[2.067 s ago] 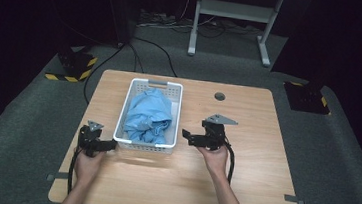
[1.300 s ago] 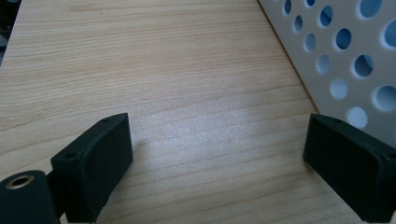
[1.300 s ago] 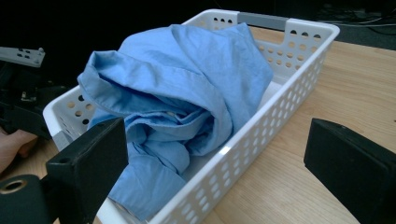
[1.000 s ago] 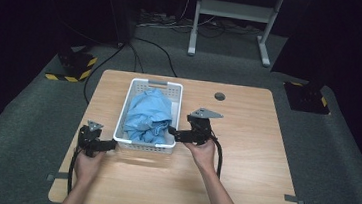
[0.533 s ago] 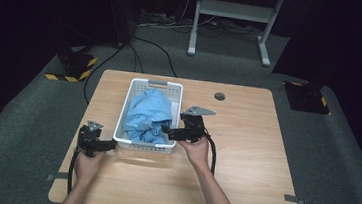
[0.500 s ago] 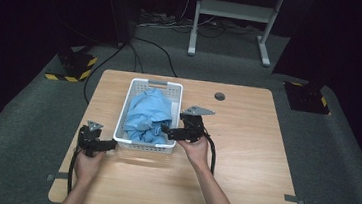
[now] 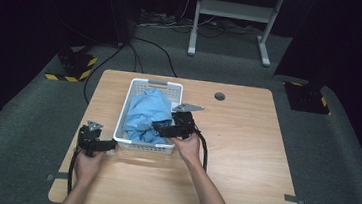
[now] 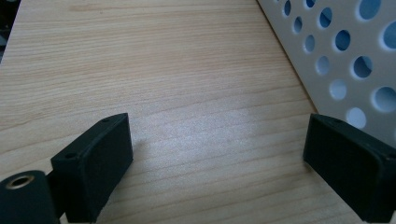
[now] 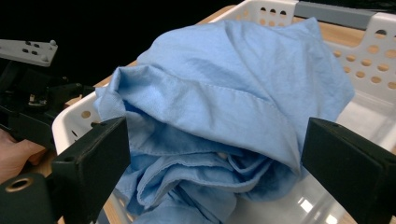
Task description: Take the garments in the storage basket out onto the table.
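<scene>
Right now my right gripper (image 7: 159, 128) hangs over the basket's (image 7: 144, 146) near right corner, jaws wide around the crumpled blue cloth (image 9: 219, 102) heaped inside, gripping nothing. My left gripper (image 7: 107, 145) rests on the table (image 8: 163, 70) just beside the basket's near left corner, jaws wide and empty.

The right gripper (image 9: 212, 175) has its jaws spread wide, hovering right over a crumpled blue cloth (image 9: 224, 112) that's piled in a white basket (image 9: 373, 51) with round holes in its walls. Off to the left, the other gripper (image 9: 37, 109) sits just outside the basket rim, a hand (image 9: 14, 156) under it.
</scene>
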Demonstrator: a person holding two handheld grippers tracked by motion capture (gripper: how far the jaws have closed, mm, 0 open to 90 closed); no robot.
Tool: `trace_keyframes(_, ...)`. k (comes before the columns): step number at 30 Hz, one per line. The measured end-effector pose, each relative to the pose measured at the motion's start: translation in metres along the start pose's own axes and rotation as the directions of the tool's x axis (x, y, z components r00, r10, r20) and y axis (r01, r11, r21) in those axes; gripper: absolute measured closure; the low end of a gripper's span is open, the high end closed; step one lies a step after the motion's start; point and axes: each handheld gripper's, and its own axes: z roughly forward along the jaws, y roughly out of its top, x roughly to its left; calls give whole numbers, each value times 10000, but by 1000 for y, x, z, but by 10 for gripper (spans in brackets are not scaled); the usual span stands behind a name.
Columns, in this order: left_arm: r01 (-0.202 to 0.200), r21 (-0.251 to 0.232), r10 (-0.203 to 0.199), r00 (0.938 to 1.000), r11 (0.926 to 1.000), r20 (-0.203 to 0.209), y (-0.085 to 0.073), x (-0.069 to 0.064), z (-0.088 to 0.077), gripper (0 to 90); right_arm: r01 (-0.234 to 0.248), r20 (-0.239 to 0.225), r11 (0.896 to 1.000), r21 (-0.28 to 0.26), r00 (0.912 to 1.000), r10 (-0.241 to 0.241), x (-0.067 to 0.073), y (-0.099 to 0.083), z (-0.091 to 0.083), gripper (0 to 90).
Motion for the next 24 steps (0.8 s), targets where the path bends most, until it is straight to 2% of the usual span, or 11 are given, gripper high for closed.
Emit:
trace_keyframes(7, -2, 1, 2, 10000, 10000, -11, 0, 0, 0, 84, 106, 10, 9997, 223, 9999, -107, 3, 0, 12, 142)
trace_keyframes(15, -17, 9, 17, 10000, 10000, -27, 0, 0, 0, 85, 399, 709, 9975, 577, 9965, -439, 7, 2, 18, 263)
trace_keyframes(18, -23, 12, 24, 10000, 10000, -33, 0, 0, 0, 84, 627, 931, 9953, 738, 9932, -695, 9, 3, 21, 358)
trace_keyframes(19, -17, 10, 17, 10000, 10000, -28, 0, 0, 0, 84, 828, 1101, 9933, 809, 9897, -914, 12, 4, 23, 457)
trace_keyframes(20, -9, 6, 9, 10000, 10000, -23, 0, 0, 0, 84, 828, 1101, 9933, 809, 9897, -914, 12, 4, 23, 457)
trace_keyframes(21, -7, 6, 7, 10000, 10000, -20, 0, 0, 0, 84, 972, 1179, 9916, 855, 9873, -1069, 15, 4, 25, 575)
trace_keyframes(22, -5, 2, 5, 10000, 10000, -13, 0, 0, 0, 84, 972, 1179, 9916, 855, 9873, -1069, 15, 4, 25, 575)
trace_keyframes(24, 4, 0, -4, 10000, 10000, 0, 0, 0, 0, 84, 935, 1108, 9916, 892, 9885, -1032, 16, 4, 27, 676)
